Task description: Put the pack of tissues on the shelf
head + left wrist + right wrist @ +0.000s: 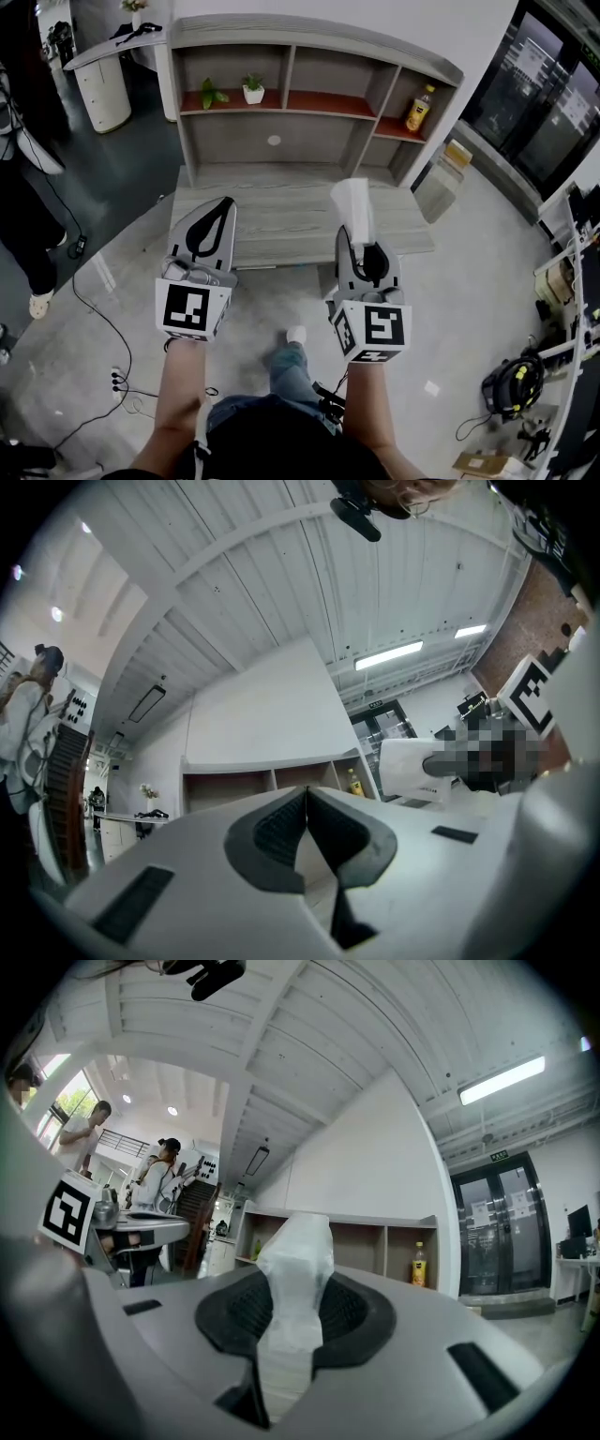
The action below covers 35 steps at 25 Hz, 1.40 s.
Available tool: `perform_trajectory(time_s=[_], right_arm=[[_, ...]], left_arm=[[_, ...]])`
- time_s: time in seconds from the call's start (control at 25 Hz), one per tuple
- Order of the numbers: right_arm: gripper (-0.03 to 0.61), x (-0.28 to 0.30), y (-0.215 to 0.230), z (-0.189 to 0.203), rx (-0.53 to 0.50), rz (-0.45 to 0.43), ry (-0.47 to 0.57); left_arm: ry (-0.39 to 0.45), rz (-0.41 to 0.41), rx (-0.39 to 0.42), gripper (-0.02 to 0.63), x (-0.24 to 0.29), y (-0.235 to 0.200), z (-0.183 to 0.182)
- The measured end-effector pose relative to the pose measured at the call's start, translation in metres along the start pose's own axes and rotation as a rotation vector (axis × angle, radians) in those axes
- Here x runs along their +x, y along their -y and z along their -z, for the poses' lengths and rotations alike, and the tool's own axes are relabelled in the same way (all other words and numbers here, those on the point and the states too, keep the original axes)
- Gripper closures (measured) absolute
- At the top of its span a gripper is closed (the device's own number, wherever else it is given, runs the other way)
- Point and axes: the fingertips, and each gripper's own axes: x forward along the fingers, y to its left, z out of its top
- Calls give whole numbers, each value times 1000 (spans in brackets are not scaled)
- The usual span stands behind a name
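Grey wood-grain shelving against a white wall fills the head view, where the shelf point(309, 112) and its desk surface point(281, 225) carry only a potted plant point(252, 90) and an orange drink bottle point(419, 109). The right gripper point(362, 249) is clamped on the pack of tissues point(353, 208), which stands upright out of its jaws, held up in front of the unit. The left gripper point(223, 211) carries nothing. From the left gripper view, its dark pads meet with nothing between them, and the white pack shows off to the right in the other gripper. From the right gripper view, the pack sits pinched between the two pads, rising past their tips, with the open compartments well beyond it. By this evidence the pick-up is done; the reach to a board and the release are left.
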Motion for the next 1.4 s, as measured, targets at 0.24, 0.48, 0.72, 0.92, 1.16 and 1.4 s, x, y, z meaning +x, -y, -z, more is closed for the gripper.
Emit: perform_trajectory(time_s=[0.24, 0.48, 0.72, 0.92, 1.16, 1.4], right_arm=[[463, 56, 45, 8, 11, -18, 10], [463, 124, 96, 12, 25, -46, 18], [463, 188, 134, 18, 29, -101, 20], [463, 233, 155, 28, 31, -147, 15], [463, 267, 169, 40, 59, -178, 11], [463, 285, 170, 48, 88, -194, -2]], left_arm=[[0, 10, 20, 601, 73, 6, 11], [-1, -5, 30, 601, 151, 5, 23], [-10, -50, 40, 601, 217, -1, 37], [-22, -101, 34, 601, 256, -11, 54], [-31, -136, 39, 601, 283, -19, 69], [-25, -157, 40, 601, 292, -32, 76]])
